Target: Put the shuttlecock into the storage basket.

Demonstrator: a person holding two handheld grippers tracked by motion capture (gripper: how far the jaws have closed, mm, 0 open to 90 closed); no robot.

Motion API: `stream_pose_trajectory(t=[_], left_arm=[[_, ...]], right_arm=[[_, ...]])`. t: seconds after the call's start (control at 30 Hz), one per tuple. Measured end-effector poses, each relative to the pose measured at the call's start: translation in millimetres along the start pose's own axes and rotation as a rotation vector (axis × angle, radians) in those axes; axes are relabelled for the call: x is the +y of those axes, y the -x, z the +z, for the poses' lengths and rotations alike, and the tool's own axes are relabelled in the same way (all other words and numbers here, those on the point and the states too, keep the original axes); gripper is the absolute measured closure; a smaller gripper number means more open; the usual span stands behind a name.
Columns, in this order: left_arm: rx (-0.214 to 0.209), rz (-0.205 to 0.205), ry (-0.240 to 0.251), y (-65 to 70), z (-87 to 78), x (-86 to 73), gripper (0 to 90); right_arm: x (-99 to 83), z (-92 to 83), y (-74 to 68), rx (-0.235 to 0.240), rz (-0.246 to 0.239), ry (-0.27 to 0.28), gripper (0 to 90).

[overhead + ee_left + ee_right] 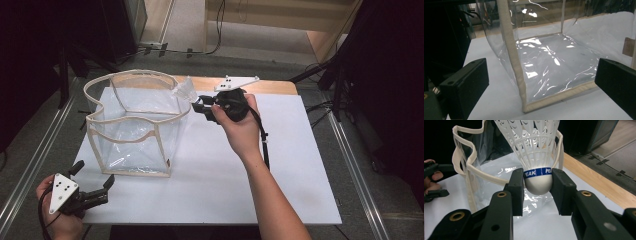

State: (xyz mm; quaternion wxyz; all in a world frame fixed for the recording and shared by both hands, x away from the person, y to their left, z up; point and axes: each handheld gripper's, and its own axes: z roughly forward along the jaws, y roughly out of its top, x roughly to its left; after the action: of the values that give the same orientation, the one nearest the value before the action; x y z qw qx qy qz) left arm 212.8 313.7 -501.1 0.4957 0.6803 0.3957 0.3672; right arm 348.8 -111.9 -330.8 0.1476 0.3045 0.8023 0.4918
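Both black fingers [516, 190] of the right gripper [537, 187] pinch the rounded white cork of a shuttlecock [537, 157], one pad on each side, just under its blue band printed with white letters. From that base the skirt fans upward as a lattice of thin white plastic ribs. In the high view the right gripper [200, 106] holds the shuttlecock [184, 91] just beside the far right rim of a clear bag [135, 125], though glare there makes it hard to say whether the skirt touches the rim.

The clear bag stands open on a white board [280, 175], its soft transparent walls creased and shiny, its edges and wavy rim bound in cream fabric tape. A small brown tag [628, 47] sits on one side seam. Beneath the board a wooden tabletop [270, 86] shows along the far edge.

At the near left corner the left gripper [92, 182] rests low, its fingers [466, 87] spread wide with nothing between them, pointing at the bag's near corner seam [514, 62], which stands between them and the bag's inside.
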Motion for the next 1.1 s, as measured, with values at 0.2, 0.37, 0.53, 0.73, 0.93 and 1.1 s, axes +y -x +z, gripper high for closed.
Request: stream_pose_trajectory(t=[0.2, 0.37, 0.53, 0.73, 0.93, 1.1], left_arm=[[-0.001, 0.000, 0.000, 0.0, 0.1, 0.0, 0.0], [-0.001, -0.002, -0.001, -0.1, 0.2, 0.1, 0.0], [-0.001, -0.003, -0.002, 0.0, 0.4, 0.1, 0.0], [0.000, -0.004, 0.000, -0.3, 0.5, 0.1, 0.0], [-0.001, -0.005, -0.001, -0.4, 0.7, 0.2, 0.0], [-0.002, -0.007, 0.000, -0.6, 0.6, 0.2, 0.0]], right_arm=[[3.8, 4.4, -3.3, 0.008, -0.002, -0.002, 62.4], [7.5, 10.0, -5.7, 0.017, -0.008, -0.005, 62.3], [10.5, 15.3, -8.5, 0.026, -0.013, -0.004, 62.3], [13.0, 22.7, -12.5, 0.037, -0.013, -0.012, 62.4], [15.6, 29.4, -15.3, 0.048, -0.013, -0.013, 62.4], [16.5, 31.8, -16.5, 0.035, 0.000, -0.009, 53.3]])
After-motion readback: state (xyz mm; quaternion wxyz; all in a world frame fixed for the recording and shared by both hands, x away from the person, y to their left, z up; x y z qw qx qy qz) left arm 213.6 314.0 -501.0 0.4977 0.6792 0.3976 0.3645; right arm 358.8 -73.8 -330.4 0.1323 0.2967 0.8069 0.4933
